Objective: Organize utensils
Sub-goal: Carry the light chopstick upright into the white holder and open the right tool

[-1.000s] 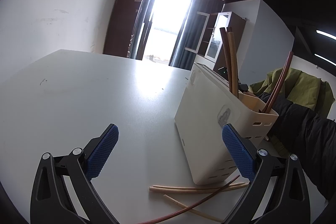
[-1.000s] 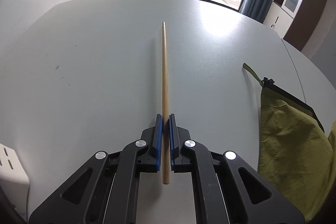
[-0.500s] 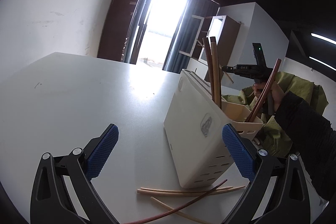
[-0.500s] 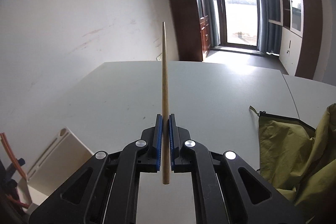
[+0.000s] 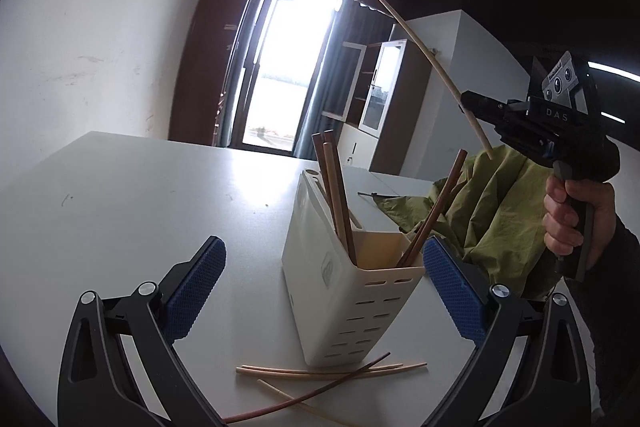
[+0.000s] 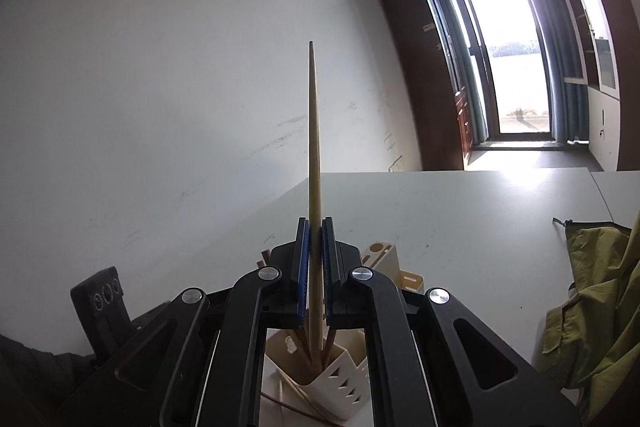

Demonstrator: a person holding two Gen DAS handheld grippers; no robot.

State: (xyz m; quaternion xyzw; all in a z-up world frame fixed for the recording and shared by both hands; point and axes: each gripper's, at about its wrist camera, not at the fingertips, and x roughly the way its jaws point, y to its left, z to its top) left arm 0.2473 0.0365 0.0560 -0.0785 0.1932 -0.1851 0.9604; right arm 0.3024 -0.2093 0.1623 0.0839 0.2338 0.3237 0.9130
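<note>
Change noted: the right gripper (image 5: 470, 107), a second ago low over the white table (image 5: 140, 195), has been lifted and swung above the cream slotted plastic utensil holder (image 5: 352, 291). The pale wooden chopstick (image 6: 314, 163) is thus staged for insertion; the step is judged approx. half done. Right jaws are clamped on the chopstick near its lower end, which hangs over the holder opening. The left gripper (image 5: 324, 291) is spread wide, nothing held, either side of the holder w/o contact. Loose chopsticks (image 5: 328, 371) remain on the table.

Black tongs (image 5: 324, 291) with blue textured pads (image 5: 196, 291), silver screws, "DAS" lettering; dark sleeve (image 5: 616, 307).
</note>
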